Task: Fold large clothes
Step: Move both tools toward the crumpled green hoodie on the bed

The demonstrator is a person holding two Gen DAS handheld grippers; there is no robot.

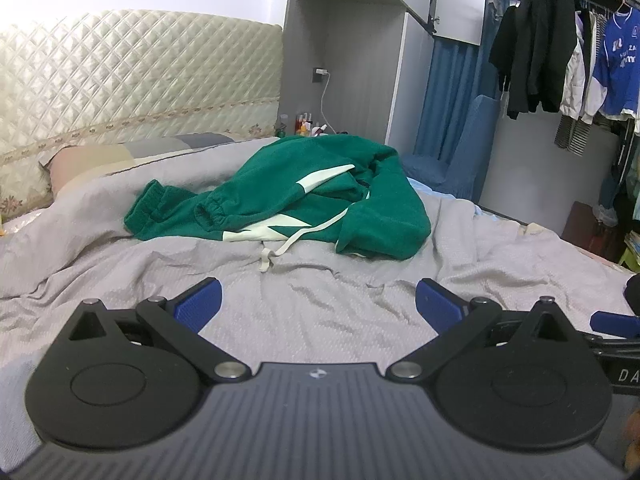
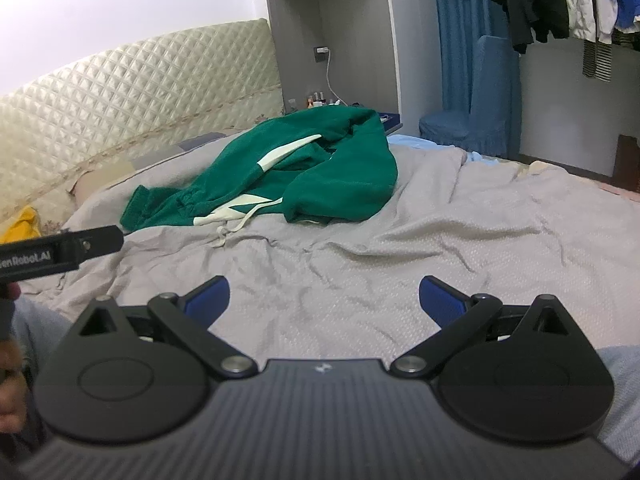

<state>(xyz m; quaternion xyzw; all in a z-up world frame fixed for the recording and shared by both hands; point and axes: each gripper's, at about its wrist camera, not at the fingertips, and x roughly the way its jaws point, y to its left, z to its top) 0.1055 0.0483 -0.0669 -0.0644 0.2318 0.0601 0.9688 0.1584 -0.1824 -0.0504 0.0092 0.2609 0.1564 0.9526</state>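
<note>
A green hoodie (image 1: 304,196) with cream stripes and a cream drawstring (image 1: 280,248) lies crumpled on the grey bedspread (image 1: 320,320), well ahead of both grippers. It also shows in the right wrist view (image 2: 320,168). My left gripper (image 1: 318,300) is open and empty, low over the bedspread. My right gripper (image 2: 324,296) is open and empty, also short of the hoodie. The left gripper's body (image 2: 60,256) shows at the left edge of the right wrist view.
A quilted cream headboard (image 1: 140,76) stands behind the bed. A grey cabinet niche (image 1: 348,68) with small bottles is at the back. A blue chair (image 2: 472,116) and a rack of hanging clothes (image 1: 560,52) stand to the right. A yellow item (image 2: 20,224) lies at the left.
</note>
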